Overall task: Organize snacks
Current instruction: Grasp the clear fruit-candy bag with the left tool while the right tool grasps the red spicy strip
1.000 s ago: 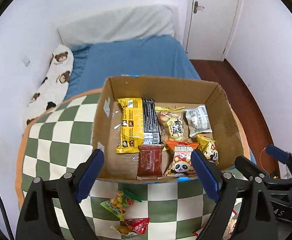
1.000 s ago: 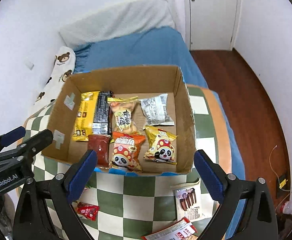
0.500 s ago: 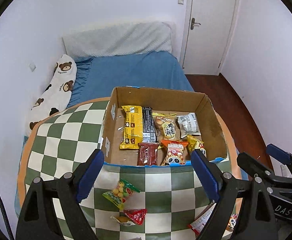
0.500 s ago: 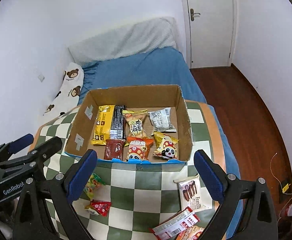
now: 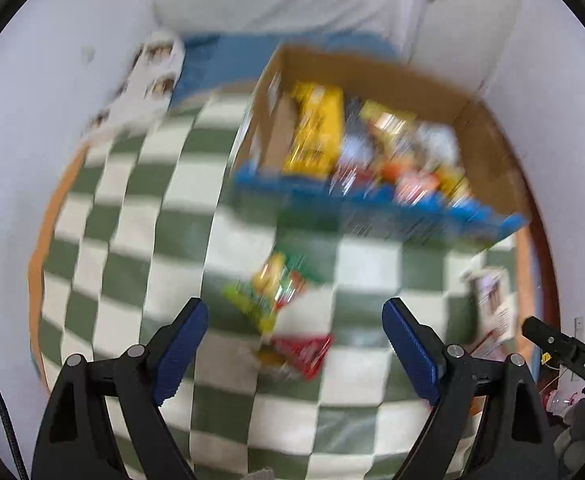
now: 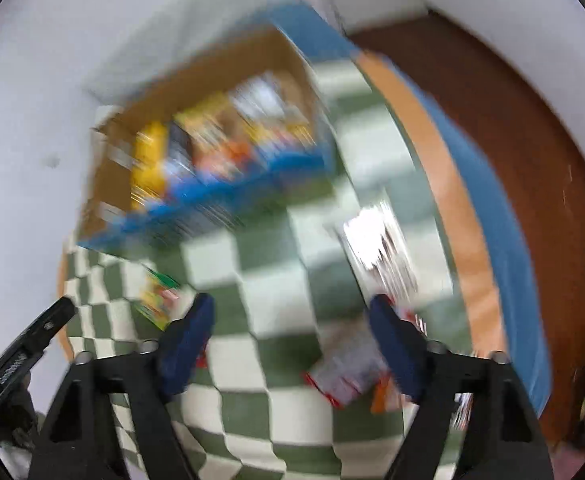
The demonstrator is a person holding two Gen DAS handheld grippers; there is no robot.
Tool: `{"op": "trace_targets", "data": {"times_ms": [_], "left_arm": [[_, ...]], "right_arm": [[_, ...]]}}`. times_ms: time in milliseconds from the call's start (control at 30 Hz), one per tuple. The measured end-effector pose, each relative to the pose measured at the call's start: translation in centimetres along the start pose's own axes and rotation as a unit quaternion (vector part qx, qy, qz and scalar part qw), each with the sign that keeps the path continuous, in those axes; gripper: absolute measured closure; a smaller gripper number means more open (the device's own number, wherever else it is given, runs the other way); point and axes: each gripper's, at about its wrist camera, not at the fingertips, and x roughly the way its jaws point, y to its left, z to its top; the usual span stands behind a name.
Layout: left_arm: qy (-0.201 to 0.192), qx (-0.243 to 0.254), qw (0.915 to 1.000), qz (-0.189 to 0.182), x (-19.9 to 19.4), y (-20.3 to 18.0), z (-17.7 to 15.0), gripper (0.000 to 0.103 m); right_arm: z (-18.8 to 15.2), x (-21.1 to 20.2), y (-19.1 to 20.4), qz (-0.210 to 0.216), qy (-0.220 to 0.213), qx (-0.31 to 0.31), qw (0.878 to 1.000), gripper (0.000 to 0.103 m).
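Both views are motion-blurred. The left tool (image 5: pixel 294 316) stands wide and empty above the checkered tabletop (image 5: pixel 132 240), with the green candy bag (image 5: pixel 268 288) and red packet (image 5: pixel 304 350) just ahead between its jaws, probably its next pick. The right tool (image 6: pixel 292 312) is closing, nothing yet gripped, over the red-edged packet (image 6: pixel 344 372). The cardboard box (image 5: pixel 488 160) of sorted snacks sits farther ahead.

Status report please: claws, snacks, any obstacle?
Left claw open above green packet. Right claw closing, nothing gripped. Box part filled. No obstacle.
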Motion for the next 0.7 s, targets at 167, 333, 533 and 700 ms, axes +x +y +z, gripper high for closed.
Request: {"op": "trace_targets", "data": {"times_ms": [167,333,533,700], "left_arm": [[0.095,-0.061,0.9935,0.011,6.0,4.1,-3.2,0.014],[0.145,-0.112,0.9830,0.007,9.2,7.0,-5.1,0.014],[0.106,-0.046,0.9930,0.025,9.1,5.9,-3.1,0.014],[0.081,0.097,0.9900,0.062,10.4,2.0,-0.5,0.014]], "right_arm": [[-3.3,7.4,-5.3,-0.040,0.083,0.071,0.993,0.028],[-4.8,11.9,-5.8,-0.060,0.116,0.076,0.988,0.028],[-4.9,14.5,-1.9,-0.079,0.116,-0.006,0.990,0.047],[-5.2,15.6,2.8,-0.093,0.115,-0.126,0.981,0.049]]}}
